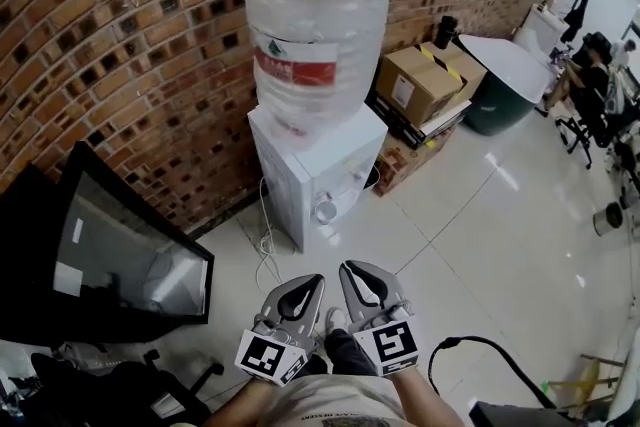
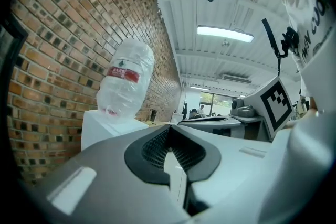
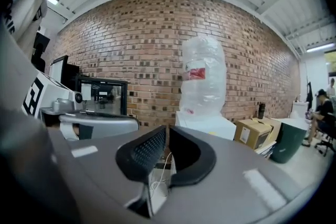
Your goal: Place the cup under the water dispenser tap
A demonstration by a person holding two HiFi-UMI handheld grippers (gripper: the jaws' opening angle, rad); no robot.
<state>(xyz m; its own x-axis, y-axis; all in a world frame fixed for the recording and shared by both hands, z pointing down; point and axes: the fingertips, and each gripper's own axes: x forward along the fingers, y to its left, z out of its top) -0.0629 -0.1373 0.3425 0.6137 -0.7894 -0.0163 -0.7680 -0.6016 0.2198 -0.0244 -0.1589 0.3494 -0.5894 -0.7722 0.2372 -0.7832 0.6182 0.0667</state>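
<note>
**Inspector:** State of the tongs?

**Recorder:** Left gripper [image 1: 310,282] has its jaws together, nothing between the pads; right gripper [image 1: 351,268] likewise closed and empty; both are side by side close to the person's body, well apart from the water dispenser [image 1: 300,150].

**Inspector:** The cup?

**Recorder:** Cup [image 1: 325,210] sits in the dispenser's front recess, below the large water bottle [image 1: 315,25]; whether it is squarely under a tap, I cannot tell; brick wall [image 1: 120,35] behind; cardboard box [image 1: 420,80] beside the dispenser.
</note>
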